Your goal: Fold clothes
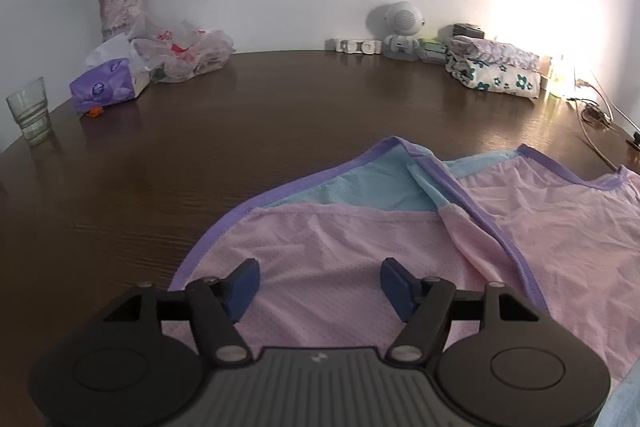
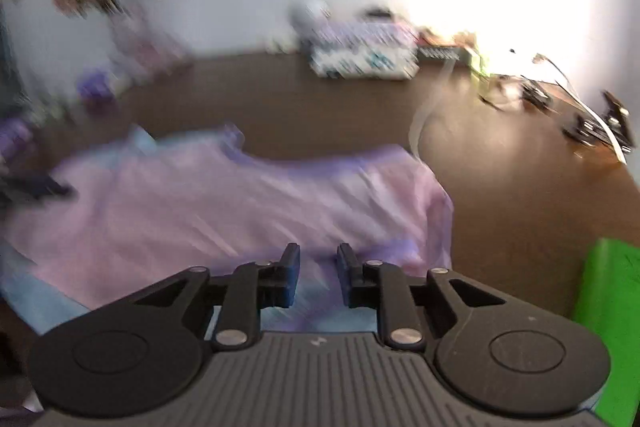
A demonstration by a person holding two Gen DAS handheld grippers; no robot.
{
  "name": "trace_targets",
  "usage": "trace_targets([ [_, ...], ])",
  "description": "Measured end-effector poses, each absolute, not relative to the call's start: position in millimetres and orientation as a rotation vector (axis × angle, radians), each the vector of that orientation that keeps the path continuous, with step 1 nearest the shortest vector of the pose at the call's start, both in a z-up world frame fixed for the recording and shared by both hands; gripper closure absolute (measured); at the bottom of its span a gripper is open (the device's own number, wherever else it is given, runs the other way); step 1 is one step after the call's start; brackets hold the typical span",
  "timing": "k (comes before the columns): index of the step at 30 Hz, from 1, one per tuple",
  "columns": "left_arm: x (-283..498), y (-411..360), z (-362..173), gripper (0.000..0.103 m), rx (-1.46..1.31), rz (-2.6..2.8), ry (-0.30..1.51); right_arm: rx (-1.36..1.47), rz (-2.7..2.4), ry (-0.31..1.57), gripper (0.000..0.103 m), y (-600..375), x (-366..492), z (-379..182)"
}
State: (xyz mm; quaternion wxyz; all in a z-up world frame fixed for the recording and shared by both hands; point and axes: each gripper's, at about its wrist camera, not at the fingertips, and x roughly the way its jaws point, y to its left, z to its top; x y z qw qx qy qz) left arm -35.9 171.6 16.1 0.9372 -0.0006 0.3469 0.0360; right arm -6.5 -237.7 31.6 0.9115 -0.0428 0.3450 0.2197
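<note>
Left wrist: left gripper (image 1: pixel 320 285) jaws wide apart, empty, over one pink mesh garment (image 1: pixel 360 259) with purple trim, blue panels, rumpled on dark woodgrain table (image 1: pixel 200 131). One glass (image 1: pixel 30 111), two folded floral cloths (image 1: pixel 494 67).

Right wrist, blurred: right gripper (image 2: pixel 319 275) jaws narrowly parted, gripping nothing, over garment's hem (image 2: pixel 224 199).

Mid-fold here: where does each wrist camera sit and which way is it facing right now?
Left wrist: sits on the left hand-held gripper, angled down across the pink garment toward the wall; its own open blue-padded fingers show.
Right wrist: sits on the right hand-held gripper, angled down over the garment's near edge, blurred; its own fingers stand slightly apart.
Shared: the garment, brown table, folded floral stack and flower vase.
</note>
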Motion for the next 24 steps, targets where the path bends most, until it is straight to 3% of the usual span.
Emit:
trace_targets([
  [4,-36.4,171.2,17.3,0.035,0.002,0.076,0.716,-0.162,0.338,0.772,0.090,-245.7,-29.1,32.2],
  [9,-34.1,170.1,19.3,0.035,0.004,0.086,0.729,-0.081,0.340,0.821,0.084,-280.0,-79.3,40.2],
  [11,-36.1,166.4,23.5,0.041,0.017,0.090,0.739,-0.049,0.366,0.760,0.055,-289.7,-89.7,45.5],
  [12,-37.9,164.1,26.6,0.044,0.020,0.091,0.741,-0.038,0.373,0.724,0.052,-293.4,-93.9,48.5],
  [18,-78.3,135.8,54.4,0.043,-0.084,-0.125,0.665,-0.007,0.370,0.657,0.053,-284.4,-68.2,36.2],
  [24,-107.9,120.8,41.8,0.039,-0.191,-0.256,0.637,0.008,0.375,0.653,0.054,-267.3,-47.0,21.7],
])
